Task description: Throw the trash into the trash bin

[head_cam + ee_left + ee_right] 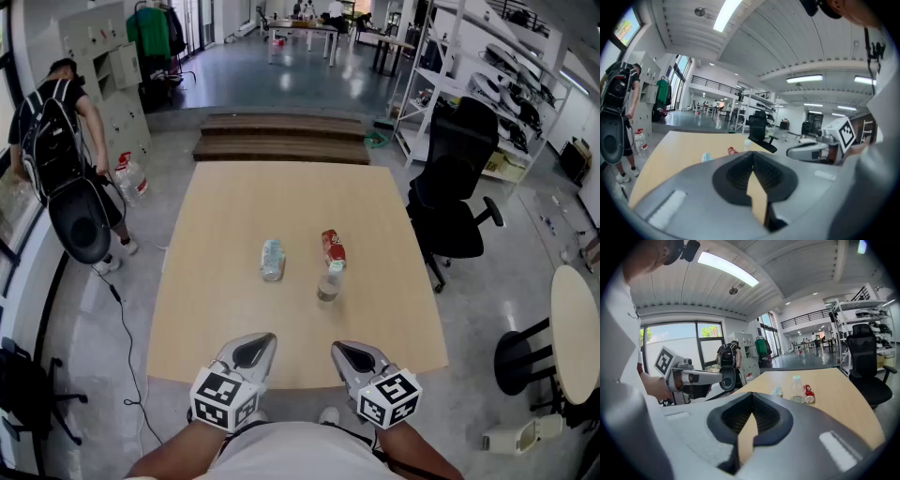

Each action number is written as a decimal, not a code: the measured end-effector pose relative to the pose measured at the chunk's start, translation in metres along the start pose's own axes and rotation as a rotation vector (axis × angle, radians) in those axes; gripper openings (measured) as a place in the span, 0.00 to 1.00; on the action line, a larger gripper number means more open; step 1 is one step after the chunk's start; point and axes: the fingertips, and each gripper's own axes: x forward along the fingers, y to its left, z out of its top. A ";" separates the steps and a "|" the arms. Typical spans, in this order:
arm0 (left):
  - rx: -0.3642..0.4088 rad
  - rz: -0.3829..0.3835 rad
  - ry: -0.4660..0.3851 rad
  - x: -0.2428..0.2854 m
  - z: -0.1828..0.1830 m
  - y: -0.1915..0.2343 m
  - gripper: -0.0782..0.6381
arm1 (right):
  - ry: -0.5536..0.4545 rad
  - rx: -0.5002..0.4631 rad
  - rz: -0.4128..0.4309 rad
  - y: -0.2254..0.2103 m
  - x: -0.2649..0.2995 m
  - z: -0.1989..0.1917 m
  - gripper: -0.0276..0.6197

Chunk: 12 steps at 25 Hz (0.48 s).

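Three pieces of trash sit mid-table on the light wooden table (225, 206). A crushed clear bottle (272, 260) lies on its side, a red can (332, 247) lies beside it, and a small clear bottle (329, 281) stands upright. My left gripper (259, 341) and right gripper (341, 350) hover side by side over the near table edge, well short of the trash, both shut and holding nothing. The left gripper view shows its jaws (752, 158) meeting, with the can (731, 150) far ahead. The right gripper view shows the same closed jaws (752, 399) and the upright bottle (797, 389). I cannot pick out a trash bin.
A black office chair (452, 202) stands at the table's right side. A person with a backpack (52, 122) stands on the left by lockers, behind a black chair back (80, 220). Wooden steps (281, 138) lie beyond the far edge. A round table (577, 333) is at the right.
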 end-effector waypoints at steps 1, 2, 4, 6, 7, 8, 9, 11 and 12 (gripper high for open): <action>0.001 0.000 0.002 0.001 -0.001 0.000 0.12 | 0.000 0.001 0.000 -0.001 0.000 0.000 0.05; 0.002 0.000 0.004 0.002 -0.001 0.000 0.12 | 0.000 0.002 0.000 -0.002 0.001 0.000 0.05; 0.003 0.001 0.006 0.003 -0.002 0.000 0.12 | 0.000 0.002 0.001 -0.003 0.000 -0.001 0.05; 0.005 0.004 0.006 0.003 -0.002 0.001 0.12 | 0.002 0.003 0.002 -0.003 0.000 -0.002 0.05; 0.005 0.006 0.006 0.003 -0.002 0.001 0.12 | 0.004 0.003 0.002 -0.002 0.001 -0.003 0.05; 0.006 0.008 0.005 0.003 -0.002 0.002 0.12 | 0.005 0.003 0.003 -0.002 0.001 -0.003 0.05; 0.006 0.009 0.005 0.003 -0.002 0.002 0.12 | 0.005 0.004 0.003 -0.003 0.001 -0.004 0.05; 0.003 0.011 0.007 0.003 -0.003 0.002 0.12 | -0.001 0.009 0.011 -0.002 0.000 -0.003 0.05; 0.001 0.012 0.009 0.004 -0.004 0.001 0.12 | -0.004 0.011 0.021 -0.002 0.001 -0.003 0.05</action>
